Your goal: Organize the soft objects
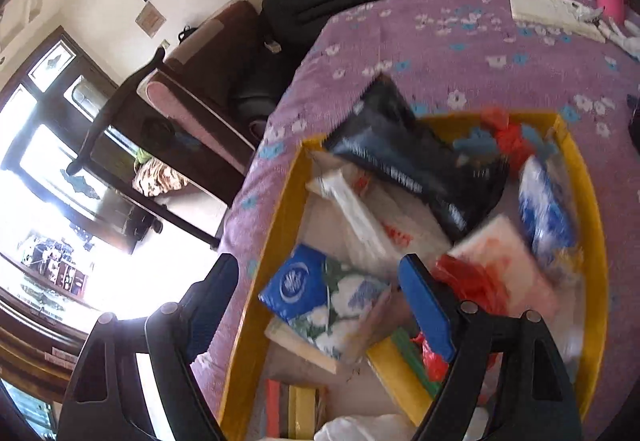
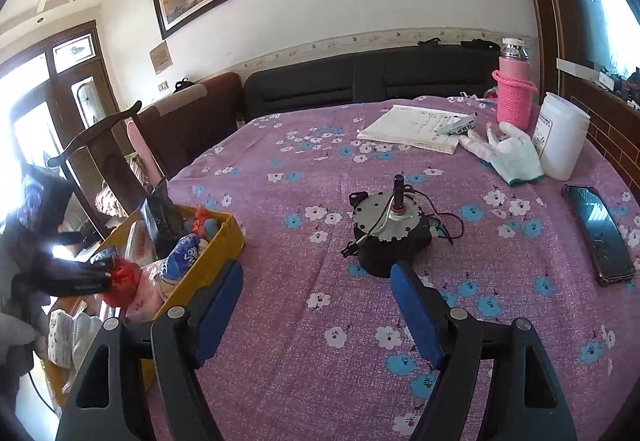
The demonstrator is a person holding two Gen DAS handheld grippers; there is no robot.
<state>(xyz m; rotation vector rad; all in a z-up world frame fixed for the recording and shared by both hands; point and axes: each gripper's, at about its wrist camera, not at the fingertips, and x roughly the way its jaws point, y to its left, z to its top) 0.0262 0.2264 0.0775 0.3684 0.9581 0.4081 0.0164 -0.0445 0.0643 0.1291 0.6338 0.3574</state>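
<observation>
My left gripper (image 1: 320, 305) hangs over the near end of the yellow box (image 1: 276, 241), jaws spread, nothing between them. My right gripper (image 2: 316, 305) is over bare purple tablecloth (image 2: 320, 169), jaws spread and empty. The soft items sit inside the box at the table's left edge: a blue tissue pack (image 1: 296, 281), a red plastic bag (image 1: 472, 281), a black pouch (image 1: 416, 165) farther in. Beyond my right gripper stands a small motor (image 2: 390, 229). A phone (image 2: 600, 233) lies right; a white glove (image 2: 504, 151) and pink flask (image 2: 514, 89) are far right.
</observation>
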